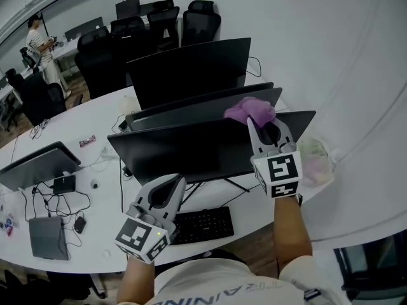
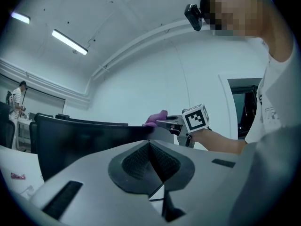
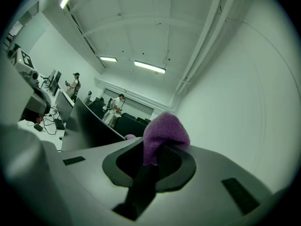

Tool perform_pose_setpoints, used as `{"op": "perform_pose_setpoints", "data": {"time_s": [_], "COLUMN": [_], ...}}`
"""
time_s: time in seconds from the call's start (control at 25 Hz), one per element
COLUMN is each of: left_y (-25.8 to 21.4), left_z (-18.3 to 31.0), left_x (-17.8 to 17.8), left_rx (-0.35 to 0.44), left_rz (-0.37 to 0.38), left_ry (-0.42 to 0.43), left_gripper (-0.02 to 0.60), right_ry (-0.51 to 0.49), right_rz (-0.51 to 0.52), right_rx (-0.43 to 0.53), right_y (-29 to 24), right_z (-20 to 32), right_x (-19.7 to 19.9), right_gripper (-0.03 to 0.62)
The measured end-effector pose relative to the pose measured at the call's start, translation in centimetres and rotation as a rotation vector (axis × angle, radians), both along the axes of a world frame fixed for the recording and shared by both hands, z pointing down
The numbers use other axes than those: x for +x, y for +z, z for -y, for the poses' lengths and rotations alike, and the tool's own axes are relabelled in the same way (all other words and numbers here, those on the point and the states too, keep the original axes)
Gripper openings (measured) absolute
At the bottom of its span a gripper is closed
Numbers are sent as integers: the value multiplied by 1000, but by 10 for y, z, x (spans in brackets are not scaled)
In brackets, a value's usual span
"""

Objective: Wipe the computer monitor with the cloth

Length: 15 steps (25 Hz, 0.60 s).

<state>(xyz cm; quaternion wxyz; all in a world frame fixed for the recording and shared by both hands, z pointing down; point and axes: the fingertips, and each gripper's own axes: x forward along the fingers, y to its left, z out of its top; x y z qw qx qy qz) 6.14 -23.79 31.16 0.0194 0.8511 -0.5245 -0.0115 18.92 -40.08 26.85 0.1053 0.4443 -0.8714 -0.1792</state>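
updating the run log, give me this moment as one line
right gripper: shut on purple cloth, at monitor top edge, contact unclear | left gripper: shut, empty, near keyboard

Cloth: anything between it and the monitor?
Nothing visible. The right gripper has its jaws shut on the purple cloth, which sits right at the top edge of the nearest monitor. The left gripper is shut, empty and low, clear of that path.

Cloth (image 1: 250,110): purple. Monitor (image 1: 191,148): black. Left gripper (image 1: 172,186) and right gripper (image 1: 267,127): grey, with black-and-white square-marker cubes. Table (image 1: 251,216): white. Keyboard (image 1: 203,224), at the monitor's 6 o'clock: black.
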Motion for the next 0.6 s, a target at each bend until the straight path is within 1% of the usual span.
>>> {"op": "perform_pose_setpoints", "data": {"time_s": [0.28,0.6], "left_y": [4,5], "left_z": [18,35], "left_x": [35,81], "left_rx": [-7,-7], "left_rz": [0,-15], "left_ry": [49,125], "left_gripper": [5,5], "right_ry": [55,127], "right_rz": [-11,-25], "right_rx": [4,16], "right_y": [-1,-4], "right_z": [18,37], "right_x": [45,97], "right_gripper": [55,55]}}
